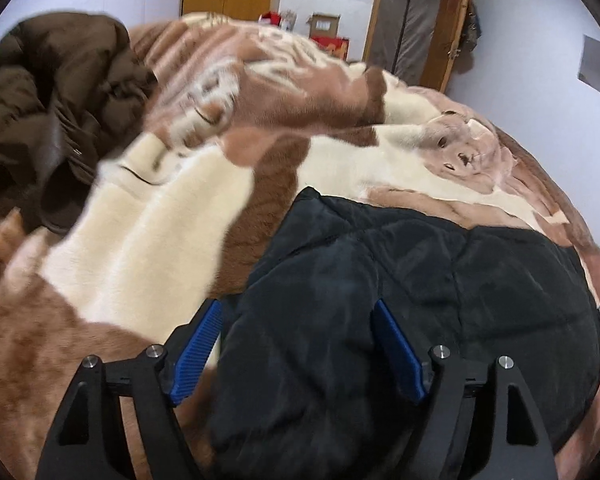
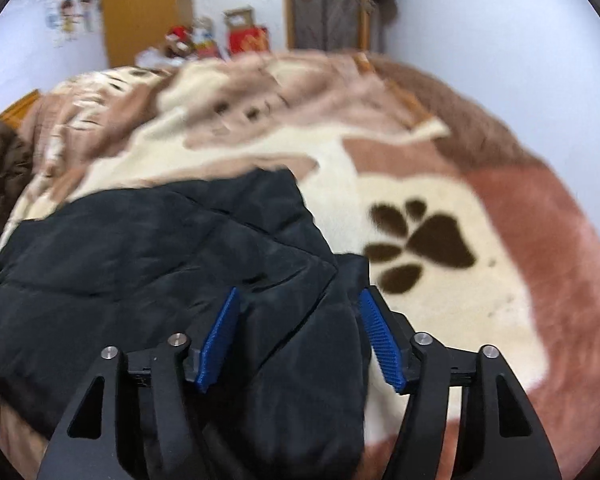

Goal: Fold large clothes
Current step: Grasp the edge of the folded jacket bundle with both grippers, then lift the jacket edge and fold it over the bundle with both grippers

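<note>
Across the bed's brown and cream blanket lies a black quilted coat (puffy, creased), its length running crosswise; left gripper and right gripper gape empty over its ends

Black jacket: I see its near edge cut off below.
Brown coat: left edge crops it.
Shelf items: too blurred.

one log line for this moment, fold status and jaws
black jacket flat on blanket | left gripper open above it | right gripper open above it | brown coat aside
</note>
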Demonstrator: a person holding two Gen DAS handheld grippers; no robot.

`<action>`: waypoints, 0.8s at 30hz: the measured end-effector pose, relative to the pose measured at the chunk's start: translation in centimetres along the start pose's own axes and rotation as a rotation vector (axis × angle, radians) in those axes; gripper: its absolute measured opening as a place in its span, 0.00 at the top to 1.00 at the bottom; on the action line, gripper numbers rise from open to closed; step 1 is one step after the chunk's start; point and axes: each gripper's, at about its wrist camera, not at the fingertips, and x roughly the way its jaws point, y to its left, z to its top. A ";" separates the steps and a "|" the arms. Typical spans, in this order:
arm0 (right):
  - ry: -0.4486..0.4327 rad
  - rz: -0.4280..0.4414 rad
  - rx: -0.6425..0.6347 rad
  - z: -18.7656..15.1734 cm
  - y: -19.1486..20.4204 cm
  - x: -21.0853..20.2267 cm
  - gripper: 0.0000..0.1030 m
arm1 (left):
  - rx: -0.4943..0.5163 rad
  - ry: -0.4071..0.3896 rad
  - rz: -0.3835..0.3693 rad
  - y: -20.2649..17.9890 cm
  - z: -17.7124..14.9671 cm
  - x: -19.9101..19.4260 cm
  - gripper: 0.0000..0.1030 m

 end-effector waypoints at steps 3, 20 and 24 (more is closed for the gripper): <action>0.069 0.002 -0.040 -2.2 0.4 0.8 0.60 | 0.014 0.034 0.000 0.3 -2.1 -0.1 0.30; 0.059 -0.031 -0.066 -1.6 -0.1 -0.6 0.59 | -0.080 0.033 -0.032 2.2 -1.6 -2.6 0.36; 0.095 -0.060 -0.052 -1.5 -0.5 0.9 0.49 | -0.078 0.063 -0.011 2.9 -1.5 -1.4 0.36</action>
